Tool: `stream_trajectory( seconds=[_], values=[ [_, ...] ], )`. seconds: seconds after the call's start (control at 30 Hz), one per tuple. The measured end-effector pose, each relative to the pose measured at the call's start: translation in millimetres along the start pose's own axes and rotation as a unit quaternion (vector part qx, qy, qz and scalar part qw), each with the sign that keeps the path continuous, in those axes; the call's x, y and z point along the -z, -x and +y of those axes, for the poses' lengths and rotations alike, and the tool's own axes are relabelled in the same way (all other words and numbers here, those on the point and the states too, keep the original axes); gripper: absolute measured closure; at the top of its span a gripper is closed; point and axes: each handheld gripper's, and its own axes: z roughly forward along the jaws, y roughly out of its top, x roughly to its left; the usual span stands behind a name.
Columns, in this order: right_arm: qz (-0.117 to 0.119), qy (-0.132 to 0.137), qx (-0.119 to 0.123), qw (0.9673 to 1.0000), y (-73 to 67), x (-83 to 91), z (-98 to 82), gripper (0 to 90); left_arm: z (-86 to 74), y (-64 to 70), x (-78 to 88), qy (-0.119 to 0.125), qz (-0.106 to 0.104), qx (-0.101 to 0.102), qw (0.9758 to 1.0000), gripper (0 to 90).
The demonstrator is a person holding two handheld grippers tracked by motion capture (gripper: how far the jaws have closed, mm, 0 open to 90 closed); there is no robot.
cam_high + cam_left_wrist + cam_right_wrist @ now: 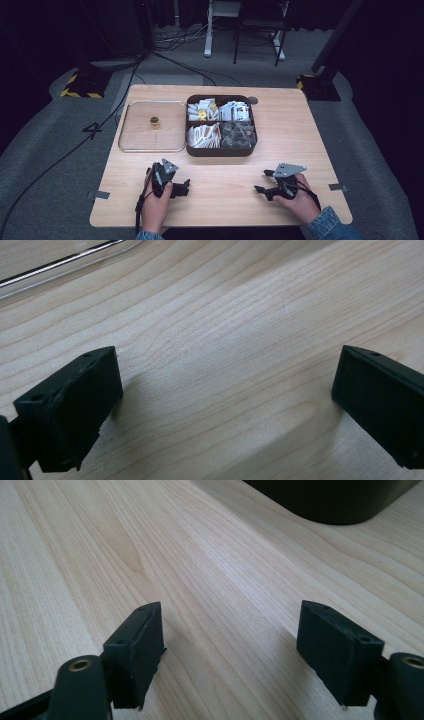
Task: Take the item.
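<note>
Resting on 1 table [225, 200]: 2 open hand-held grippers, 1 4-compartment box [220, 150], 1 lid [152, 126].

I take the dark four-part tray [220, 150] as my landmark, set on the wooden table [280, 130]. Its compartments hold pale packets; the near right one holds darker, clear-wrapped pieces. Touching its left side lies a clear lid [145, 137] with a small gold knob [154, 120]. Beyond it, cables [175, 37] cross the grey floor.

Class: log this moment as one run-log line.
left claw: open, empty, on table | right claw: open, empty | box: uncovered, packets | lid: left of box
</note>
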Motion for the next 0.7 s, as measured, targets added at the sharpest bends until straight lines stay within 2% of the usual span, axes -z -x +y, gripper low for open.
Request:
stream_trajectory(
  seconds=[0.33,0.43,0.7],
  values=[
    [0.004,0.001,0.002,1.0,1.0,-0.4,0.2,26.9,0.3,-0.9,-0.4,0.0,-0.004,-0.002,1.0,0.0],
    [0.004,0.001,0.003,1.0,1.0,-0.3,0.2,26.9,1.1,-2.7,-0.9,0.0,-0.006,-0.009,0.9999,0.0],
    [0.008,0.0,0.008,0.9999,1.7,-0.1,0.2,28.4,0.8,-3.0,-0.7,0.0,-0.005,-0.007,1.0,0.0]
  ],
)
